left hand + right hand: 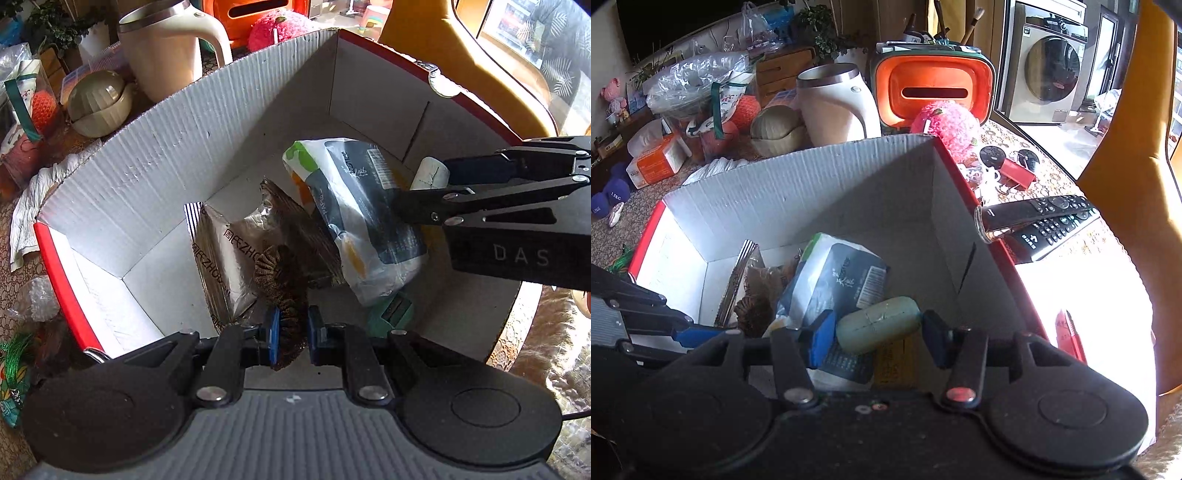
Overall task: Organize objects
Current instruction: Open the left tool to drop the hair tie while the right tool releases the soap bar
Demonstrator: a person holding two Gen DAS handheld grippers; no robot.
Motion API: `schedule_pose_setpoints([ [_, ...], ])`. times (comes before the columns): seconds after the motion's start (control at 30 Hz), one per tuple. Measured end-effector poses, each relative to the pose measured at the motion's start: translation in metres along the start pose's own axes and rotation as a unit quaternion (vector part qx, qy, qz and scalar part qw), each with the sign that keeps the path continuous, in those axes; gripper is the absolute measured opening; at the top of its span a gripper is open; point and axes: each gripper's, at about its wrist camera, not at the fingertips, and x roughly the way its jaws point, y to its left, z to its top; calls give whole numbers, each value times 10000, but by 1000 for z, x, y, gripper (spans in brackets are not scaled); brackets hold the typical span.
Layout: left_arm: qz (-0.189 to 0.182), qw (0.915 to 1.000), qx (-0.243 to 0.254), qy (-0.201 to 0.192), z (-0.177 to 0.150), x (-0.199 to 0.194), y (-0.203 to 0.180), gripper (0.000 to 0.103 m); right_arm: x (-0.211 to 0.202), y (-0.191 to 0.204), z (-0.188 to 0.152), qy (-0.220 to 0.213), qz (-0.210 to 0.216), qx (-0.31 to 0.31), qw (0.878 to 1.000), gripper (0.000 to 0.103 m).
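A white cardboard box with red rim (166, 147) (812, 177) holds a silver foil packet (225, 251), a white and dark tissue pack (362, 206) (834, 280) and a green item (391, 310). My left gripper (290, 328) is shut on a brown frilly scrunchie (282, 280) over the box; the scrunchie also shows in the right wrist view (753, 314). My right gripper (877, 336) is over the box's right side. Its jaws stand apart around a pale green soap-like bar (879, 323) (430, 173), touching the left pad; the right pad stands apart from it.
Behind the box stand a cream kettle (834, 107), an orange tissue holder (931, 88), a pink fuzzy ball (945, 123) and a ribbed lidded bowl (99, 101). Two black remotes (1041, 221) lie right of the box, beside an orange chair (1134, 206).
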Motion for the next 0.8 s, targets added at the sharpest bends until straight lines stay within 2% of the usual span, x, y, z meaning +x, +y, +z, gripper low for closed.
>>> schedule_pose_setpoints([
  [0.13,-29,10000,-33,86,1,3,1,15,3,-1,-2,61,19,32,10000,51],
  [0.23,-31,9999,-45,144,1,4,1,17,3,0,-2,34,28,35,10000,58],
  [0.3,-2,9999,-36,121,1,3,1,19,2,1,-2,12,25,30,10000,58],
  [0.37,-29,10000,-60,74,1,0,1,25,1,1,-2,-1,21,30,10000,59],
  [0.5,-56,9998,-131,-147,-1,-9,3,55,-5,0,-2,-42,33,89,9999,60],
  [0.53,-64,9997,-132,-214,-2,-12,3,58,-7,0,-2,-57,36,105,9999,60],
  [0.8,-197,9978,-135,-621,-14,-41,2,58,-29,1,-4,-227,67,189,9995,64],
])
